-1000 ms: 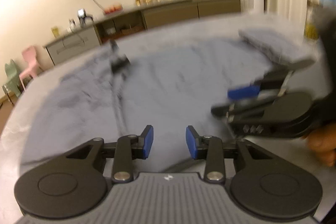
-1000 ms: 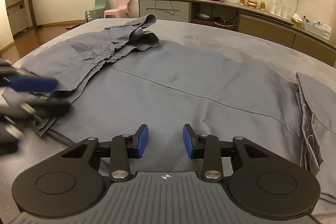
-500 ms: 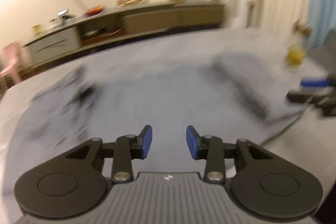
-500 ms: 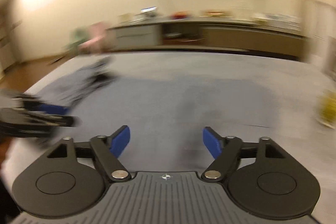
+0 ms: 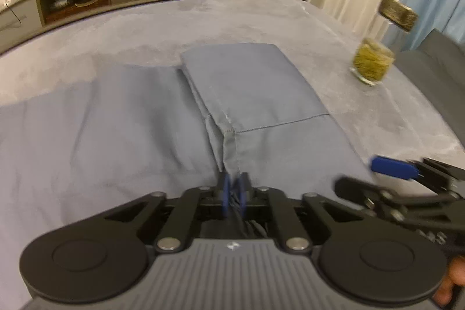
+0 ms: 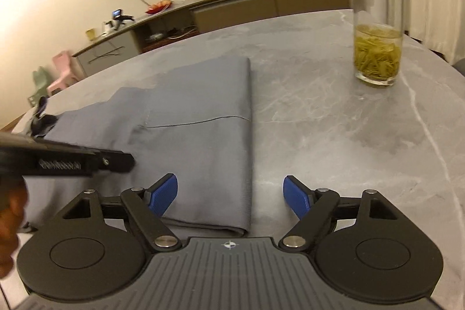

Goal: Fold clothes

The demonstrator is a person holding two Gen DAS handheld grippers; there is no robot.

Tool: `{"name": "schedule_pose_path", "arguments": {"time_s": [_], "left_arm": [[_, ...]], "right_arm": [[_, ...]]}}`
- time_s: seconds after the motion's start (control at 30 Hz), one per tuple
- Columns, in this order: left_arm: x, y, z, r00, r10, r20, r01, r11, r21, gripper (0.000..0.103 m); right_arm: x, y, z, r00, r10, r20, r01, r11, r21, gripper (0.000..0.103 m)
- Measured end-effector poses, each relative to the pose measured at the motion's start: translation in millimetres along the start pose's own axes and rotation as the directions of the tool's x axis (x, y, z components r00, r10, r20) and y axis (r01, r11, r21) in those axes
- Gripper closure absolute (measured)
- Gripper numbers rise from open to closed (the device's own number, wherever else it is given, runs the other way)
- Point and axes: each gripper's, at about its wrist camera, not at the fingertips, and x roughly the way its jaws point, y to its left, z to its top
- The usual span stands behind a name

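The left gripper (image 5: 234, 189) is closed, its blue pads pinching a raised fold of the grey garment (image 5: 139, 118) at the near edge of the cloth. The pinched fold runs along a stitched seam that leads away from the pads toward a folded-over panel (image 5: 255, 83) of the same garment. The rest of the garment lies spread flat to the left of that panel, on the grey marbled counter (image 5: 203, 19).

The right gripper (image 6: 231, 193) is wide open and holds nothing. Its left pad sits over the garment's near right corner; its right pad sits over bare counter. The straight folded edge of the garment runs away from the gripper between the two pads. In the right wrist view the left gripper's black body enters from the left edge, over the cloth, with part of a hand (image 6: 11, 211) behind it.

A glass jar (image 6: 377, 28) with a brass-coloured lid, holding yellow-green contents in its lower part, stands upright on the counter to the right of the garment, well apart from it. A long sideboard (image 6: 232, 7) carrying small items runs along the far wall.
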Motion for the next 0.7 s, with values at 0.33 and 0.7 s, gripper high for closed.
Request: {"name": "schedule_pose_path", "arguments": {"time_s": [0.33, 0.7], "left_arm": [[-22, -8, 11, 1.0, 0.024, 0.001, -0.024, 0.999, 0.046, 0.091], [-43, -34, 80, 0.998, 0.03, 0.056, -0.038, 0.988, 0.149, 0.017]], "right_arm": [[2, -4, -2, 0.999, 0.035, 0.0, -0.035, 0.999, -0.012, 0.024], [-19, 33, -6, 0.991, 0.017, 0.13, 0.013, 0.974, -0.226, 0.087]]}}
